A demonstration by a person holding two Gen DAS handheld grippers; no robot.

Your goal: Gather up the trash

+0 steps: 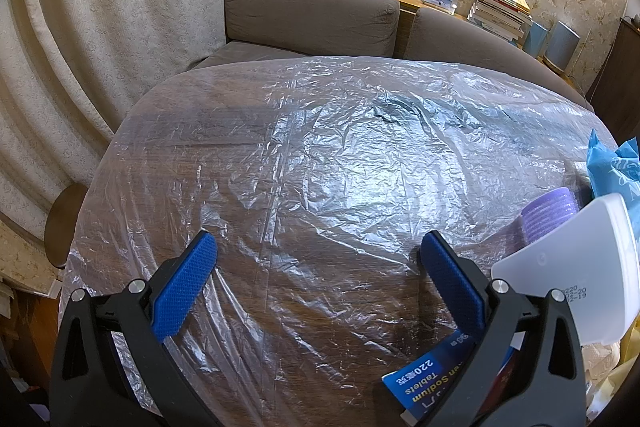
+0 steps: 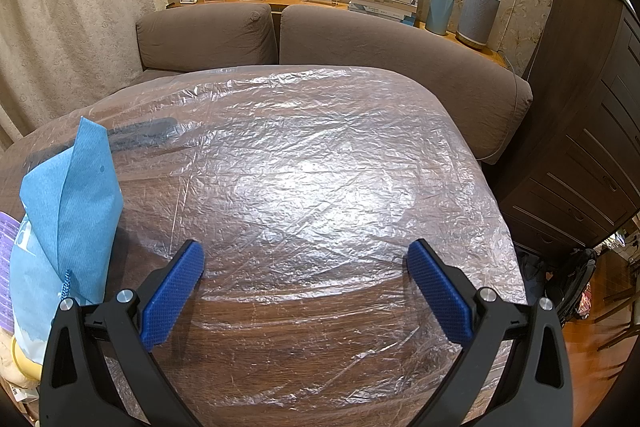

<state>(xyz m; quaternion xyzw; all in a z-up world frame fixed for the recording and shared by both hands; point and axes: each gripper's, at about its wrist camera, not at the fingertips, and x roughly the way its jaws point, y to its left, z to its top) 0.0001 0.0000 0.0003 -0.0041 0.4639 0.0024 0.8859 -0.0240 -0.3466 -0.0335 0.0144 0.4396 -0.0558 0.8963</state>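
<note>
Blue pkg [image 2: 68, 203] left of R tongs [image 2: 306, 267]

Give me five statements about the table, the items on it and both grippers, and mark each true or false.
1. The left gripper is open and holds nothing. True.
2. The right gripper is clamped on the blue bag. False: it is open and empty, and the bag sits apart, to its left.
3. A clear plastic sheet covers the wooden table. True.
4. The blue medicine box lies at the far edge of the table, next to the sofa. False: it lies at the near edge, under the left gripper's right finger.
5. The purple hair roller is beside a white plastic container. True.
</note>
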